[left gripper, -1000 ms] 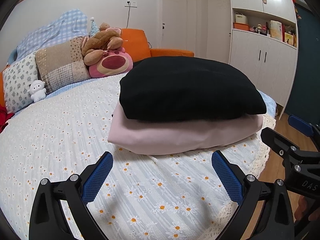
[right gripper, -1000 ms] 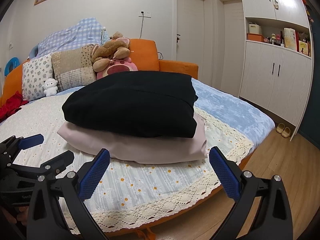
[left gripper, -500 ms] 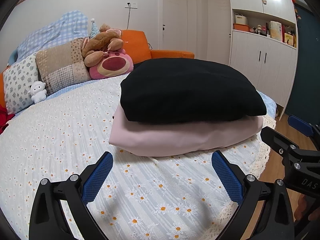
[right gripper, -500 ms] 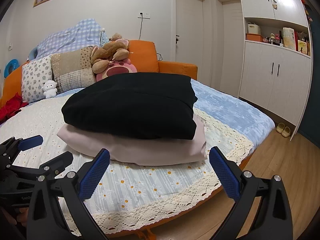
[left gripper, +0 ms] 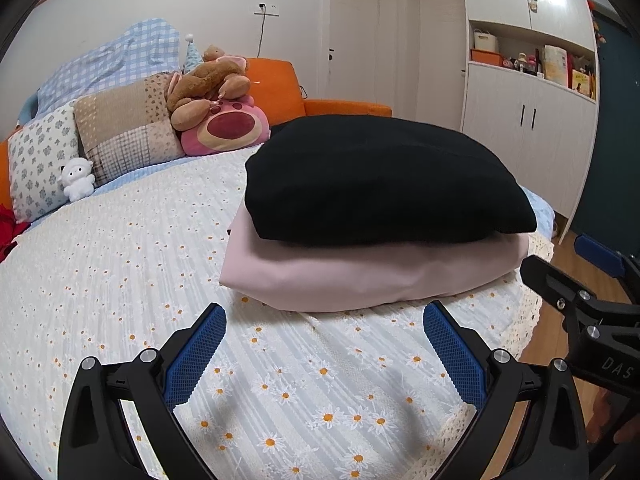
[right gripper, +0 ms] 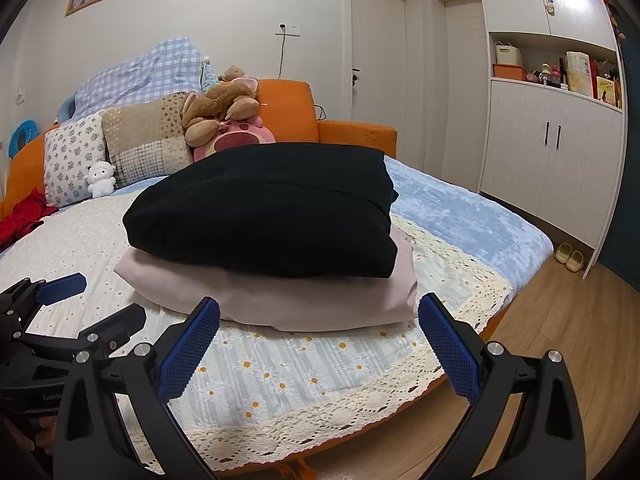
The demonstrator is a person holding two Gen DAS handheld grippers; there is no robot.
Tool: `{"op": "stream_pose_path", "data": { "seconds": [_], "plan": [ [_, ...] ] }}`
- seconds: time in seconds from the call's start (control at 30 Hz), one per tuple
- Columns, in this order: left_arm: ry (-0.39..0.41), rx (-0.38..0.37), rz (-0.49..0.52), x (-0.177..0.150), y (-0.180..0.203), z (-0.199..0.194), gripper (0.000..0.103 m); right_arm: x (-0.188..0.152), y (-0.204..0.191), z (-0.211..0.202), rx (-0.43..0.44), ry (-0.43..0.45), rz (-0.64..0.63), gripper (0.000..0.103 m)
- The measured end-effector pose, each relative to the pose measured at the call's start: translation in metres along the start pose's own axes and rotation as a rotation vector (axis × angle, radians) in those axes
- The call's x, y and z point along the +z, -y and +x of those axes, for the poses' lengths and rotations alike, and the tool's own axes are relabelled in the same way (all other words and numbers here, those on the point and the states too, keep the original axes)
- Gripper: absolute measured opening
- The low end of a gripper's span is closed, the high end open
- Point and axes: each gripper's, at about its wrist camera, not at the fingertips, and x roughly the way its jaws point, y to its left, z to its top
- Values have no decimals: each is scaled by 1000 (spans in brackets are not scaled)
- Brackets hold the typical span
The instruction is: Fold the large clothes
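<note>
Both tongs gape wide and hold nothing: the left tongs low in the left wrist view, the right tongs low in the right wrist view, each hovering over the daisy-print bedspread just short of the stack. At frame centre a folded black garment lies on a folded pink garment, near the bed's lace-trimmed edge. Both look soft, thick and light, likely to sag and spill open if lifted by one point. Pinching a folded edge at two spread corners seems safest.
</note>
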Motion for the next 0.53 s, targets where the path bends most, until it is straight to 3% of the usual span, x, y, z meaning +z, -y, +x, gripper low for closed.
{"op": "stream_pose_path", "data": {
  "seconds": [0.53],
  "plan": [
    [6, 12, 21, 0, 8, -2, 100, 2, 3, -3, -10, 11, 7, 98]
  ]
}}
